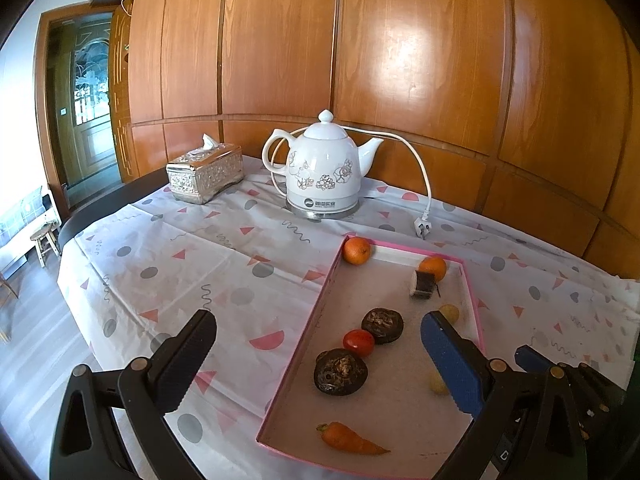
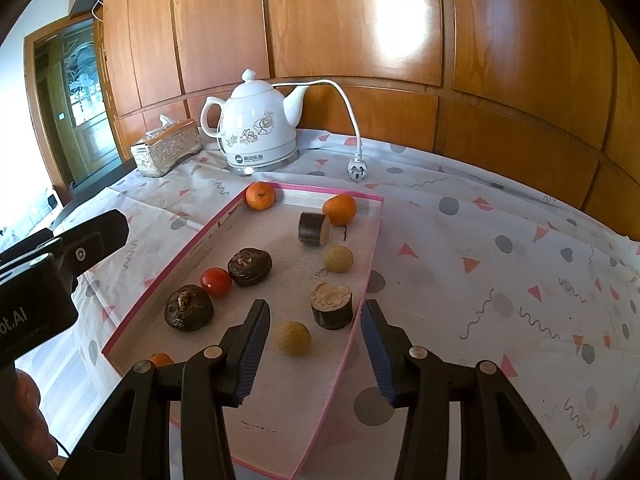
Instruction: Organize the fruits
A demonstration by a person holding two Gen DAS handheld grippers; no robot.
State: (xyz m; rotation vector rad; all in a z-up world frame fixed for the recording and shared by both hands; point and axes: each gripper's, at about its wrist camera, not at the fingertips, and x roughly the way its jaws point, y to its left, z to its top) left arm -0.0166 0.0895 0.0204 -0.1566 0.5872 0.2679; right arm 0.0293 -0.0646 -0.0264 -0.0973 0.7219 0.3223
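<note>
Right gripper: your jaws stand apart, nothing between the pads — released, poised over the near right part of the tray.
Nearest fruit: the yellow ball lies just ahead, slightly left of your jaw centreline; round, so no long axis to line up with.
Neighbour: the cut dark piece sits just beyond it, against the tray's right rim.
Left gripper: also released, wide, straddling the tray's left rim; farther from the ball.
Judgement: the right hand is the nearer one.
</note>
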